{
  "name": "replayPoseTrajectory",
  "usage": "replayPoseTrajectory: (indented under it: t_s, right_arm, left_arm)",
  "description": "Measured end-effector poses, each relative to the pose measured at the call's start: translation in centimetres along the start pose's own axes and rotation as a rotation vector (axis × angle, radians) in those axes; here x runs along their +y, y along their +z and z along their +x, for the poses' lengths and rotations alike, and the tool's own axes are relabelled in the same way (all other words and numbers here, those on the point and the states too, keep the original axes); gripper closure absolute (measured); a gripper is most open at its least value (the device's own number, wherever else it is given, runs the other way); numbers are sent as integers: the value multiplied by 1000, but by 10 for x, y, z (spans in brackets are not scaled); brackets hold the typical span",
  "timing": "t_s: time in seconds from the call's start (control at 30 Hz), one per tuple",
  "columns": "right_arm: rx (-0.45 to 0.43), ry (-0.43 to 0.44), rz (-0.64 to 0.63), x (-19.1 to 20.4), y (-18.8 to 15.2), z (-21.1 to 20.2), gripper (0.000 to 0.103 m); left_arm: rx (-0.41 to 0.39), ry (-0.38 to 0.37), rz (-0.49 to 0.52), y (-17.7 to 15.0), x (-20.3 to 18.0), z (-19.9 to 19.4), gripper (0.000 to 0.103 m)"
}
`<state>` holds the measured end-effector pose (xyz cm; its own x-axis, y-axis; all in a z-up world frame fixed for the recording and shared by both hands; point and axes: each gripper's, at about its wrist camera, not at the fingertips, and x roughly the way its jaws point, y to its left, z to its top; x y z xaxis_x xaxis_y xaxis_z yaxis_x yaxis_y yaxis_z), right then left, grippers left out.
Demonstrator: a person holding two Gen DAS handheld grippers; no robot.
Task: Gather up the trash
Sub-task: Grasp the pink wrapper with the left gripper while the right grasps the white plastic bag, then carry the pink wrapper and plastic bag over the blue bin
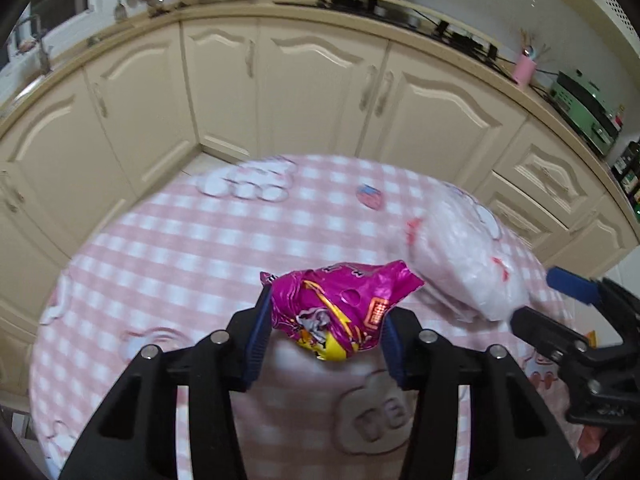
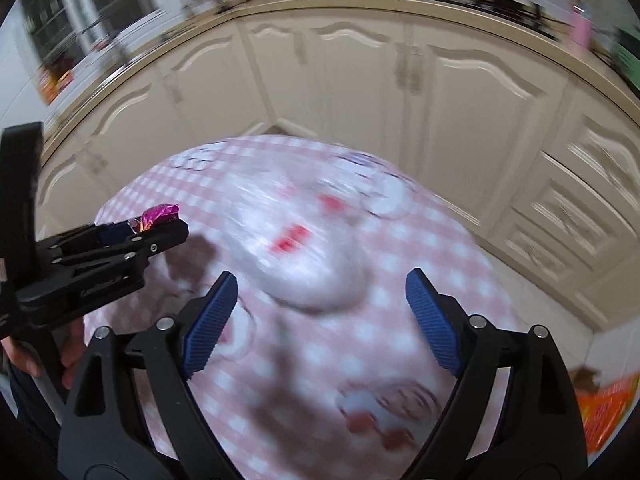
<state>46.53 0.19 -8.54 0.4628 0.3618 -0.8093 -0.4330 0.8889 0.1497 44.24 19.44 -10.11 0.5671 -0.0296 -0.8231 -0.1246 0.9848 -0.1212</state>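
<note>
Left gripper (image 1: 324, 336): jaws clenched on the crumpled magenta snack wrapper (image 1: 340, 312), blue pads pressing its two sides; wrapper lifted clear of the pink checked surface (image 1: 180, 248), its far tip pointing toward 2 o'clock. Seen in the right wrist view at 9 o'clock as well (image 2: 160, 224), with only a scrap of the wrapper (image 2: 158, 214) showing past the black fingertips.

Right gripper (image 2: 320, 320): jaws released and spread wide, nothing between the ribbed blue pads (image 2: 212, 320). Visible at 3 o'clock in the left wrist view (image 1: 536, 296), cut off by the frame edge.

Translucent white plastic bag (image 2: 296, 248) with red print: lying on the surface just ahead of the right gripper, toward 12 o'clock of its pads. In the left wrist view the same bag (image 1: 460, 248) at 2 o'clock of the wrapper, close beside its tip; contact between bag and right fingertip not determinable through the blur.

Hard to make out: right wrist view heavily smeared by motion; bag outline, cartoon prints on the cloth and cabinet doors (image 2: 360, 92) all streaked. Orange item (image 2: 608, 404) at 4 o'clock cut off and unidentifiable. Part of a hand (image 2: 72, 352) at 8 o'clock, mostly hidden behind the left gripper body. Counter items above the cabinets in the left wrist view small and distorted.
</note>
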Motion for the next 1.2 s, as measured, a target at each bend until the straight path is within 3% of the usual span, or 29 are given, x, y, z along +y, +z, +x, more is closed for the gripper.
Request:
replayPoseTrajectory:
  t_s: [0.1,0.23,0.27,0.3,0.37,0.47,0.8,1.2]
  right_arm:
    - [28,36,-73,20,18,26,14]
    - [80,-76,-85,26,25,70,13]
    - [36,-104,-112,29,23,71,12]
    - [28,-107,-118,30,21,70,18]
    - [6,-79,-79,27,18,55,55]
    - [-3,20,2,18,9,30,62]
    - [-23,65,96,3,-41,-27,62]
    - [-58,15,199,-27,-120,-100,62]
  left_arm:
    - [10,22,-24,2,15,-4,55]
    - [26,57,-35,1,26,0,55]
    - [32,64,-35,2,27,3,55]
    - [35,70,-35,1,29,4,55]
    - [47,82,-30,0,31,8,55]
    - [40,77,-12,-2,24,2,55]
    - [-44,81,64,-30,-16,-41,55]
    - [-26,-17,162,-93,-89,-83,55]
